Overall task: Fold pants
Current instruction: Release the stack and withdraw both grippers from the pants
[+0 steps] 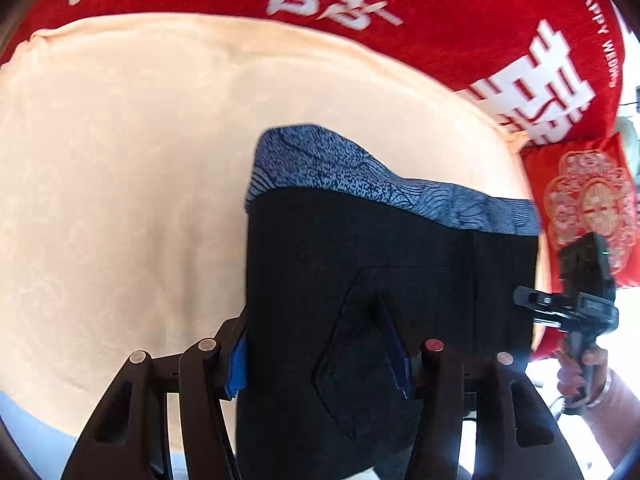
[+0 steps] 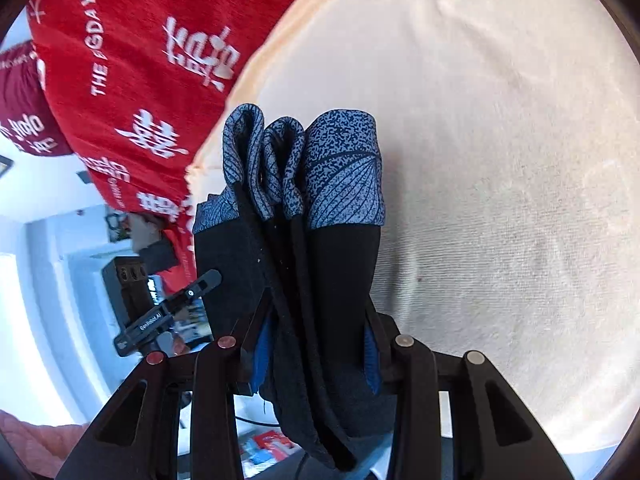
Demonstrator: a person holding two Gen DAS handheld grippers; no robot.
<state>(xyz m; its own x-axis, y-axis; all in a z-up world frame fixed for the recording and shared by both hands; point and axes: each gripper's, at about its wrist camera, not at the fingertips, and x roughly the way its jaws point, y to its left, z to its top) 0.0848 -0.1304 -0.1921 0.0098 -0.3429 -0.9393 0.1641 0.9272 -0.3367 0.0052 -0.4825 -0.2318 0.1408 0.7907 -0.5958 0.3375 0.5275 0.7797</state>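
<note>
left claw: clenched on pants, dark cloth bunched between blue pads; pocket panel sits right at the grip.
right claw: clenched on the same pants, several stacked layers pinched between the pads; in the left view seen at the far right edge of the cloth, held in a hand.
left claw in right view: partly visible left of the bundle, tip touching or just beside the dark cloth, cannot tell which.
pants: black with blue patterned hem band; held up between both claws, spread flat and wide in the left view, edge-on in the right view as three or four folded layers with hems uppermost.
pants vs. bed: hanging in front of the cream sheet; contact with the sheet cannot be told.
bed: cream sheet fills most of both views, lightly wrinkled.
blanket: red, white characters and English lettering, lies along the sheet's far edge.
pillow: red with pale round pattern, beside the blanket at right of left view.
room: bright, blurred, beyond the bed edge in right view.
</note>
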